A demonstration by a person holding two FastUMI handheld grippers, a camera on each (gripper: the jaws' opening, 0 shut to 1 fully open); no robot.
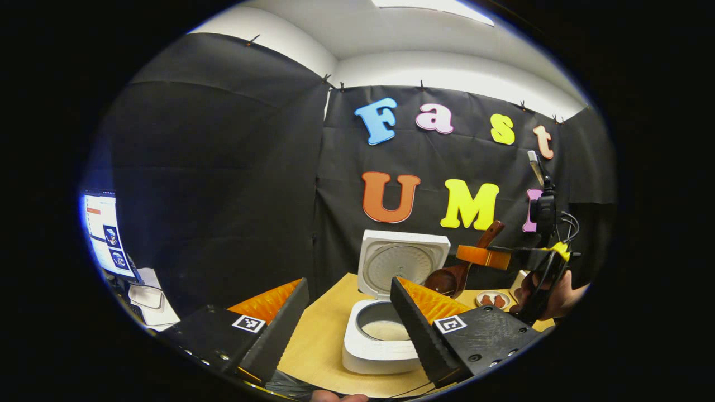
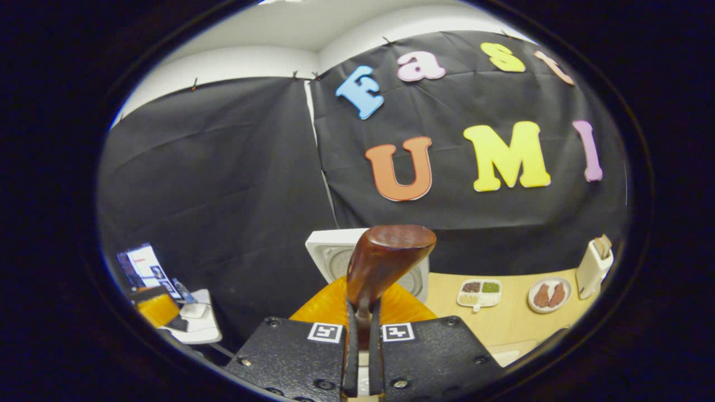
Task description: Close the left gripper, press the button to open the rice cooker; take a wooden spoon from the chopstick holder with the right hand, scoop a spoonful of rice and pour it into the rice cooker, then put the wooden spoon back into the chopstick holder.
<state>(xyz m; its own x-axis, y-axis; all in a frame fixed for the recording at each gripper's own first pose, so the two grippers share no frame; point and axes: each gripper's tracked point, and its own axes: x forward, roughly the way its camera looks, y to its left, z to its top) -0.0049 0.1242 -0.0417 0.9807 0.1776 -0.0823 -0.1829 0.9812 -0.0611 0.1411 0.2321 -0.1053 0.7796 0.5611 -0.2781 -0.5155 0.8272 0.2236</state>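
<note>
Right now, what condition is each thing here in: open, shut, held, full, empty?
rice cooker: lid up, pot holding something pale.
wooden spoon: held in the right gripper, its fingers shut on the handle, bowl raised.
left gripper: fingers apart, holding nothing.
chopstick holder: upright on the table.
divided dish: compartments filled.
small plate: two brown pieces on it.

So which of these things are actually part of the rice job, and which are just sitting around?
Part of the job: rice cooker, lid open; wooden spoon, gripped by the right claw; chopstick holder.

Lying about: divided dish, small plate, monitor.
</note>
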